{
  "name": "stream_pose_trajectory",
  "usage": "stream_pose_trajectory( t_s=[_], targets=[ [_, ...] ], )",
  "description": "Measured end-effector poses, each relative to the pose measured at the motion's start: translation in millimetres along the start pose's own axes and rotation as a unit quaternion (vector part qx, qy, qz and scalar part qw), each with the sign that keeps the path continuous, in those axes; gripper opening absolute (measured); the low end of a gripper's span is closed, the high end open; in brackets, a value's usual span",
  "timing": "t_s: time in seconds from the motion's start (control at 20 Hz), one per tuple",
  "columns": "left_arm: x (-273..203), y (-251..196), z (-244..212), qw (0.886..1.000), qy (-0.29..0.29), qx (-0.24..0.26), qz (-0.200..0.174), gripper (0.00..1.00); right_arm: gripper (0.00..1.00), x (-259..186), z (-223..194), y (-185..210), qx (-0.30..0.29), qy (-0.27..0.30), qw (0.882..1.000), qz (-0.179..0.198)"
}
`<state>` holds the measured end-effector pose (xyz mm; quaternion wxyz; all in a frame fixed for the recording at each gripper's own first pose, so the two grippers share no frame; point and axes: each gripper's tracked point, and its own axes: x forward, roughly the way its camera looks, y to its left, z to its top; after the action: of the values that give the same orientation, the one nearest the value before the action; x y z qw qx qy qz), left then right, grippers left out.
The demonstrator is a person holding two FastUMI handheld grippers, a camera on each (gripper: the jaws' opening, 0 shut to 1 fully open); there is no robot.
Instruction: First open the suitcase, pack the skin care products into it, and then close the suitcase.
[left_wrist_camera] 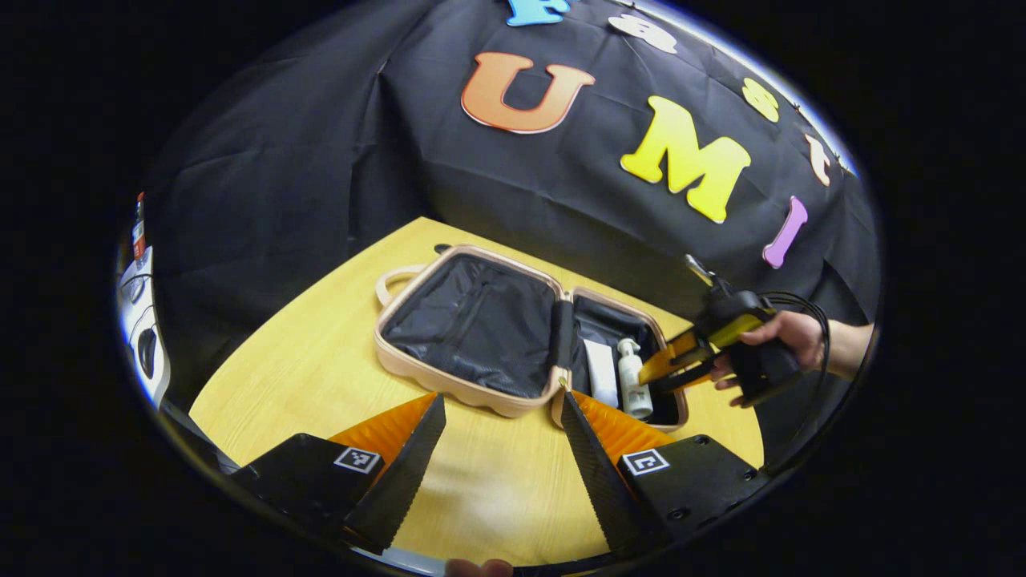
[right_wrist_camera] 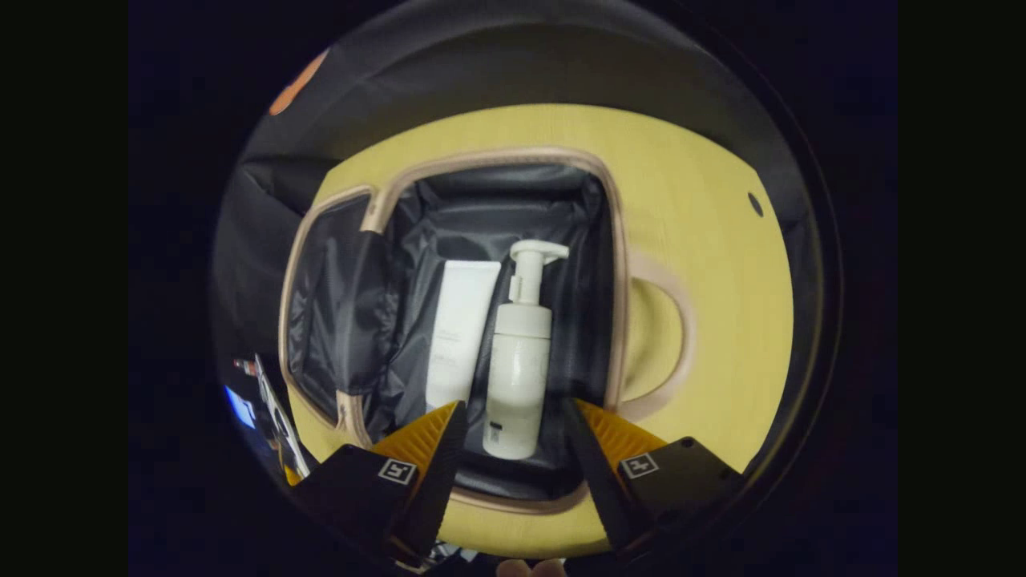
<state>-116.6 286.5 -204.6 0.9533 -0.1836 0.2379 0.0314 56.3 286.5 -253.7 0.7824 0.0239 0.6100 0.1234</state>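
Suitcase (left_wrist_camera: 473, 332) lies open mid-frame on the bench (left_wrist_camera: 321, 361), pump bottle (right_wrist_camera: 517, 365) and tube (right_wrist_camera: 458, 332) inside (side by side); right tool (right_wrist_camera: 509, 445) and left tool (left_wrist_camera: 501, 449) both spread apart, gripping nothing.

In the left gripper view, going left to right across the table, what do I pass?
Suitcase handle → open lid half → white tube → pump bottle → right gripper → the hand holding it.
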Motion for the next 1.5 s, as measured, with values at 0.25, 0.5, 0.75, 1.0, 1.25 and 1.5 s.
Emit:
stream_pose_trajectory(
  t_s=[0.25,0.5,0.75,1.0,1.25,1.5],
  targets=[
    [26.4,46.5,50.6,0.993,-0.083,-0.059,-0.066,0.93,0.74,-84.7,20.0,0.7,-0.163,-0.170,0.971,0.046],
    [81.5,88.4,80.2,0.961,-0.114,-0.206,-0.145,0.93,0.68,-132.3,-1.7,-26.6,-0.272,-0.236,0.933,0.010],
    [139.8,139.5,82.9,0.923,-0.077,-0.344,-0.153,0.78,0.72,-168.2,-17.6,-5.1,-0.293,-0.282,0.913,0.027],
    [185.1,153.9,67.1,0.912,-0.017,-0.386,-0.140,0.84,0.72,-165.0,-6.7,-5.3,-0.234,-0.285,0.928,0.046],
    [216.1,158.0,56.6,0.901,0.008,-0.421,-0.106,0.63,0.70,-161.8,-6.9,-13.7,-0.199,-0.285,0.936,0.053],
    [233.9,159.9,51.5,0.905,0.030,-0.421,-0.057,0.31,0.72,-156.1,-18.2,-31.5,-0.158,-0.292,0.942,0.051]
  ],
)
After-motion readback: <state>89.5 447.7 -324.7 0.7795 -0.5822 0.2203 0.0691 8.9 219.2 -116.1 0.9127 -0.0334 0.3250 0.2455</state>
